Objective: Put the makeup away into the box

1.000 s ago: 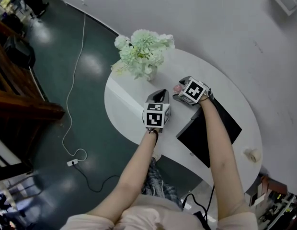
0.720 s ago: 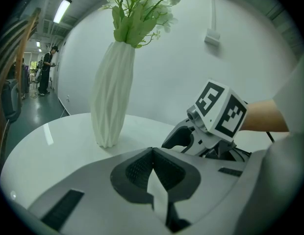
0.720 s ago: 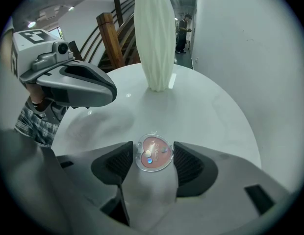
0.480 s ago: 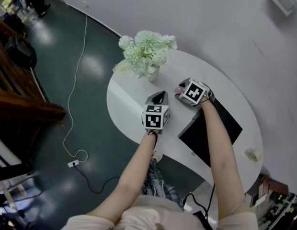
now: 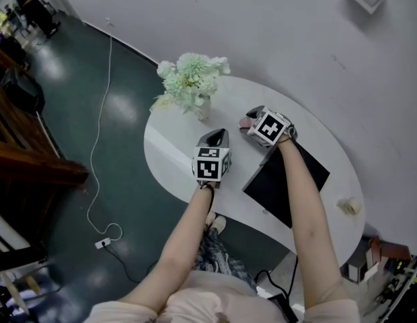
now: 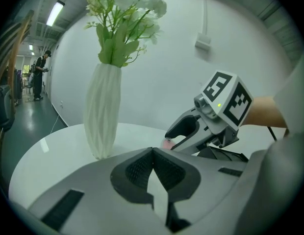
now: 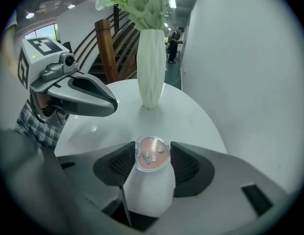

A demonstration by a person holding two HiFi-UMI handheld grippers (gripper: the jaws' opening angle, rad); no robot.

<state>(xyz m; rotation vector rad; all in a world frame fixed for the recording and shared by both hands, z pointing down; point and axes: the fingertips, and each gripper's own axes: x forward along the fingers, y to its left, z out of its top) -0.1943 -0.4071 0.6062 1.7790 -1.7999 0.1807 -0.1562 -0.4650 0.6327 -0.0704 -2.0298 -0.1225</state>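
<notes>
One compact (image 7: 152, 153), right hand-held gripper (image 7: 152, 161) just clamped it

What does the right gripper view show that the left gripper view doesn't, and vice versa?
Right only: the pink compact face-on, clamped in the right hand-held gripper, whose jaws have just been closing, and a wooden staircase. Left only: the left hand-held gripper face-on, shut on nothing, and a wall box. Both: the flower vase and the table.

Dark green floor (image 5: 74, 113), white wall (image 5: 276, 25)
</notes>
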